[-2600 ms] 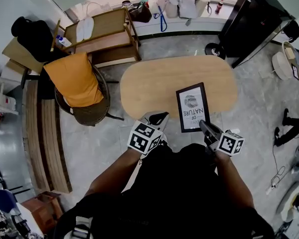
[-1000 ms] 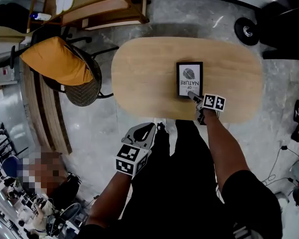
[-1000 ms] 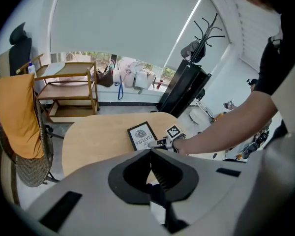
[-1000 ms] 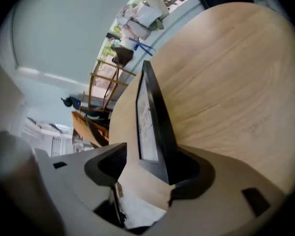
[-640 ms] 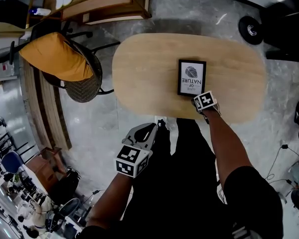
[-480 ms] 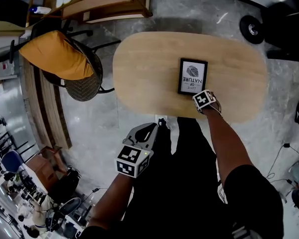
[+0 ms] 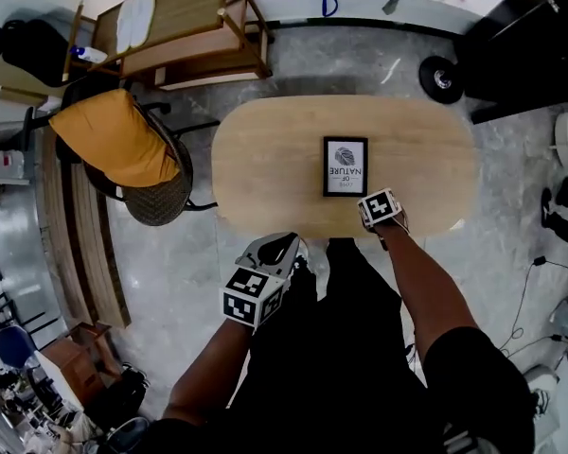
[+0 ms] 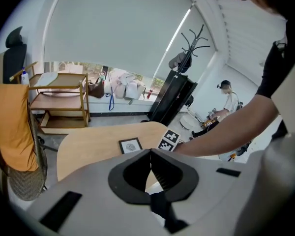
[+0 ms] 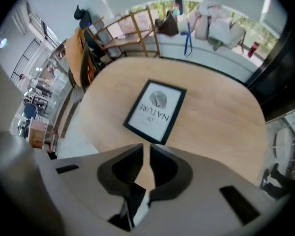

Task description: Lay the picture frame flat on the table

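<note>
Head view: looked steeply down from high above the table (image 7: 265,159). Left gripper view: faced across it from off its edge. Right gripper view: faced down, close. Shared the picture frame (image 7: 345,166) in all three.

picture frame (image 9: 155,111) print, biggest line: "NATURE", black caps on white
line above it: "OF", smaller black caps
top line of wording: too small to read
graphic over the words: grey fingerprint-like swirl, no characters in it
text direction, right gripper view: reads upright, tilted a little with the frame
head view: picture frame (image 7: 345,166) shows "NATURE" just legible, the other lines blur
left gripper view: picture frame (image 8: 131,145) print too small to read
left marker cube (image 7: 254,296): black-and-white square codes, no letters or digits
right marker cube (image 7: 379,207): same kind of square codes, no letters or digits
</note>
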Demonstrator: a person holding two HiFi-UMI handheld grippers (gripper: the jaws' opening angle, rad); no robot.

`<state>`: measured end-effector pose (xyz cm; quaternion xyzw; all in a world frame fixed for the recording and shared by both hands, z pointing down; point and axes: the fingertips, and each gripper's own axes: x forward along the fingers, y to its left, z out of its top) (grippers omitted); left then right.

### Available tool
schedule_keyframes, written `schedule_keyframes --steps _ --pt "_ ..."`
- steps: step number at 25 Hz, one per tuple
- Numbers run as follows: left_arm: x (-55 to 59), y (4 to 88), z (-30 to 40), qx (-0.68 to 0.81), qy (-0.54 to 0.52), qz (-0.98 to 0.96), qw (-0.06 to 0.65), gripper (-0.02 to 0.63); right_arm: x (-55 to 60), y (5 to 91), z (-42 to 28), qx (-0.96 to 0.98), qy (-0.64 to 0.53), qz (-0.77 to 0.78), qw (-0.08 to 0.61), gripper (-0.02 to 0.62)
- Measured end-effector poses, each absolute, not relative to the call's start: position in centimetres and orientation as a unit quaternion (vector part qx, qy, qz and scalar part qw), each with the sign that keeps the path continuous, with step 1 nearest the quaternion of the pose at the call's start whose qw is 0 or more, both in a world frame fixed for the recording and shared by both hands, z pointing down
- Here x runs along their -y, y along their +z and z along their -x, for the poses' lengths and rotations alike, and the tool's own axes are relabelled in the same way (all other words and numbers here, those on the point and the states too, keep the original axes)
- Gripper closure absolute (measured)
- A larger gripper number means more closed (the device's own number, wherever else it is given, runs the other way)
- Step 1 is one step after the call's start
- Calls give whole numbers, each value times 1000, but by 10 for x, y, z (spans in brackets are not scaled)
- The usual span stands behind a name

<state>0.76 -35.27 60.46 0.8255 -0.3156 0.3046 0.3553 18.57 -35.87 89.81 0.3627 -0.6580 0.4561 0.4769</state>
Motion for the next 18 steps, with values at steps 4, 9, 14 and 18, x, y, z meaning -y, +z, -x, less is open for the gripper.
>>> schedule_keyframes --steps 4,9,14,18 --pt "364 577 -5 287 293 -860 303 601 390 785 -171 703 456 -437 326 592" --pt "361 541 14 279 276 -881 265 601 371 635 -140 750 438 -474 144 594" --pt "329 515 13 231 264 -907 234 601 328 534 -111 787 375 -487 60 594" --pt "296 508 11 186 269 -919 220 601 283 490 -89 805 326 -492 52 594"
